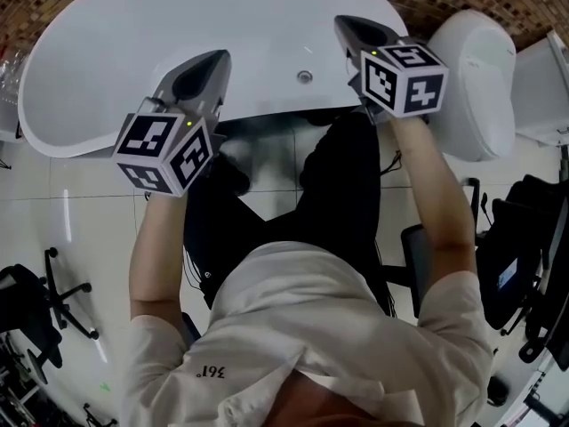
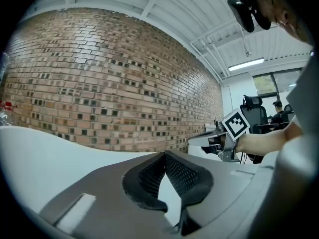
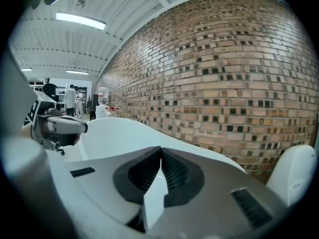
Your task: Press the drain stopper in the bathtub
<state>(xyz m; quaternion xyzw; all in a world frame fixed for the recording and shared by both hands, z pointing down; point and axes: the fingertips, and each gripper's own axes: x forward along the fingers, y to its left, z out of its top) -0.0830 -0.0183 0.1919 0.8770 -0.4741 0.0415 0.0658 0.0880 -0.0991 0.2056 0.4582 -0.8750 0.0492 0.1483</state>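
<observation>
In the head view a white bathtub (image 1: 133,43) lies ahead of the person, with a small round chrome drain stopper (image 1: 305,76) on its floor near the near wall. My left gripper (image 1: 216,58) hovers over the tub's near rim, left of the stopper, shut on nothing. My right gripper (image 1: 343,22) is held above the tub to the stopper's right, also shut and empty. In the left gripper view the jaws (image 2: 165,154) meet at their tips over the white tub interior. The right gripper view shows its jaws (image 3: 160,148) closed likewise; the stopper is hidden in both gripper views.
A white toilet (image 1: 476,78) stands right of the tub. A brick wall (image 3: 239,83) runs behind the tub. Black office chairs (image 1: 36,305) stand on the tiled floor at left, and dark equipment (image 1: 524,256) at right. The person's legs stand by the tub's near edge.
</observation>
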